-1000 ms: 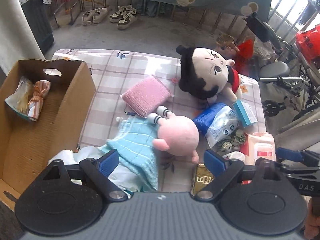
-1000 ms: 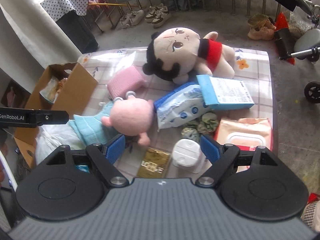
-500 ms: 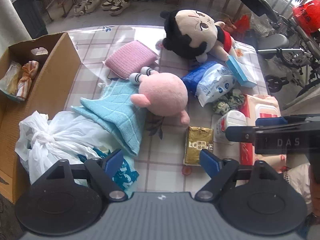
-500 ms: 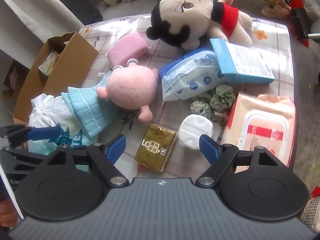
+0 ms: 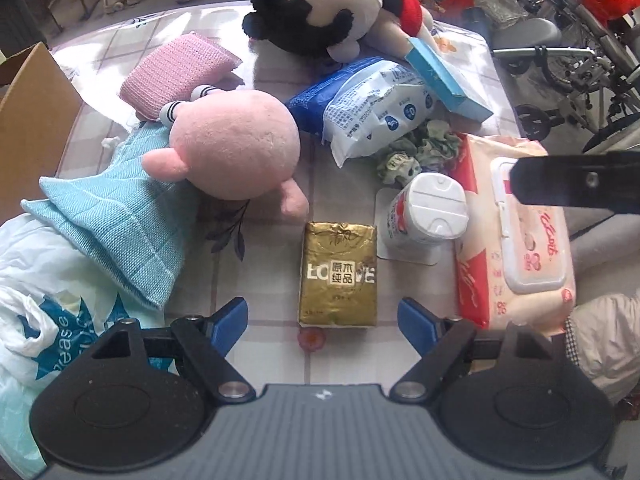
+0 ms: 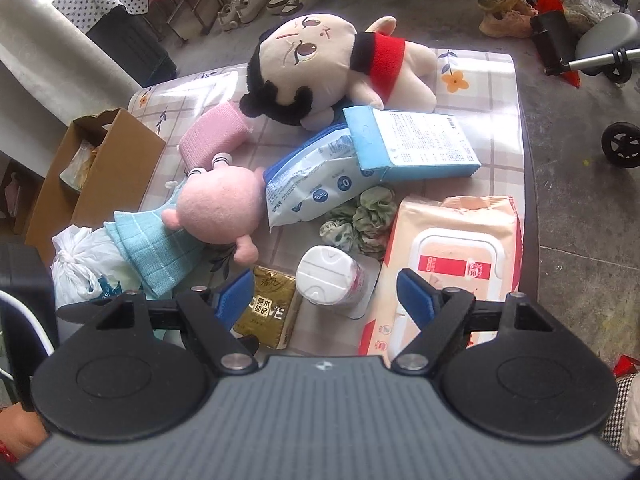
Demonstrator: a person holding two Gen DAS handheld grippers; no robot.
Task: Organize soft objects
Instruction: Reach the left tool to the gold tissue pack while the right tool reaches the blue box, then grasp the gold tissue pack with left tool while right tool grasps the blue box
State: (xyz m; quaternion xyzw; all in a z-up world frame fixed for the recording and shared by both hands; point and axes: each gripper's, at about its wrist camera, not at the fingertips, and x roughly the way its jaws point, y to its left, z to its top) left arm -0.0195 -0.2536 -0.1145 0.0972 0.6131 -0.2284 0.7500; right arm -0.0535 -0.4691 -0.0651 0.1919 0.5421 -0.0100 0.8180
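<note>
1. The left gripper (image 5: 322, 316) hangs over the bench (image 5: 272, 68) with its jaws wide apart and nothing between the pads; the gold pack (image 5: 338, 276) lies just past them at 12 o'clock.
2. The right gripper (image 6: 324, 294) is also spread and grips nothing; the white tub (image 6: 330, 276) stands between its fingers, untouched, with the wipes pack (image 6: 452, 256) at 2 o'clock.
3. The pink plush (image 5: 236, 146) lies at 11 o'clock of the gold pack, partly on the blue cloth (image 5: 116, 216).
4. The big doll (image 6: 332, 68) lies at the bench's far edge, the pink pad (image 6: 214, 136) at its 8 o'clock.
5. The box (image 6: 104, 168) sits at the bench's 9 o'clock side.
</note>
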